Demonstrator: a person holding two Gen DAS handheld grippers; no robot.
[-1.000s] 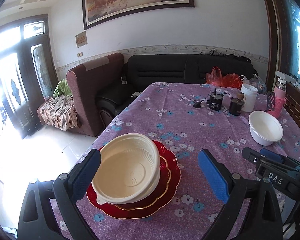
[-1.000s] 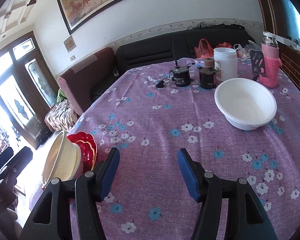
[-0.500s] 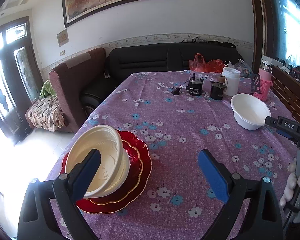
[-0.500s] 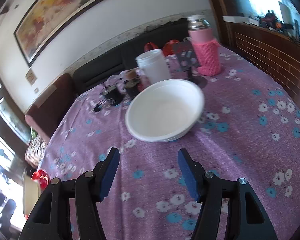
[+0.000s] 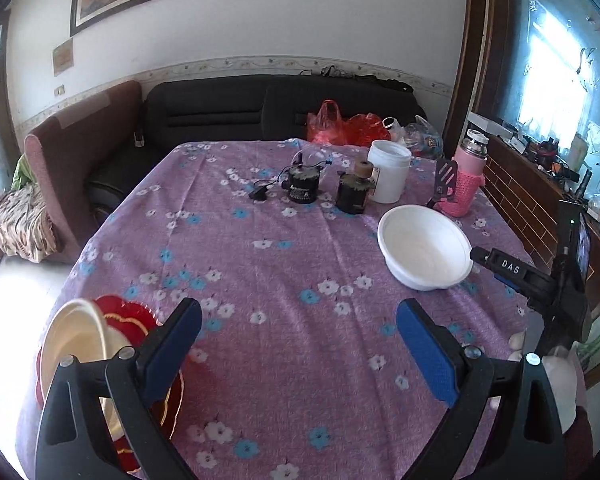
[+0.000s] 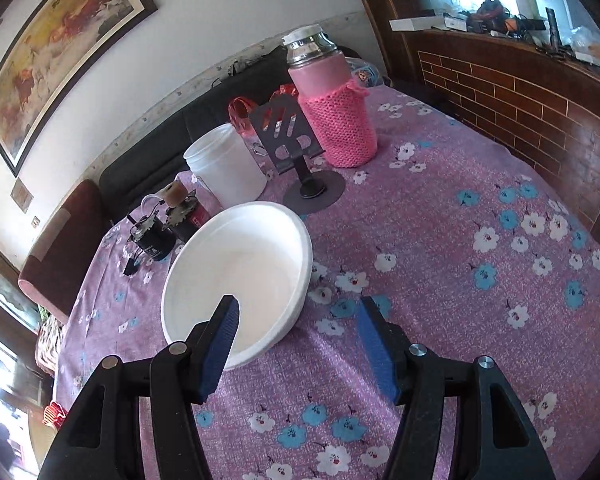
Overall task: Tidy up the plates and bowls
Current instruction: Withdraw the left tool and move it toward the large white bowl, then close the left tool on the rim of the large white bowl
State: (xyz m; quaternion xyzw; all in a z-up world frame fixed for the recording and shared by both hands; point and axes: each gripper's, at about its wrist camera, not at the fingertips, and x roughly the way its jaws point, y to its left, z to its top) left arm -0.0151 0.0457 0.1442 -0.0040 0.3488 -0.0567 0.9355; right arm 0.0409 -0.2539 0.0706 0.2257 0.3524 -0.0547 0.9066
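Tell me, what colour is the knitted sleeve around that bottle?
The knitted sleeve is bright pink; the right wrist view shows it best.

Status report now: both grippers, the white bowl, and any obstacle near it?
Left gripper open, empty. Right gripper open, astride the near rim of the white bowl, not gripping. Phone stand and white jar close behind the bowl.

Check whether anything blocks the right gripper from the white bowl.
Nothing visible does. The right gripper is open at the white bowl, one of its fingers already over the rim; only tablecloth lies around it.
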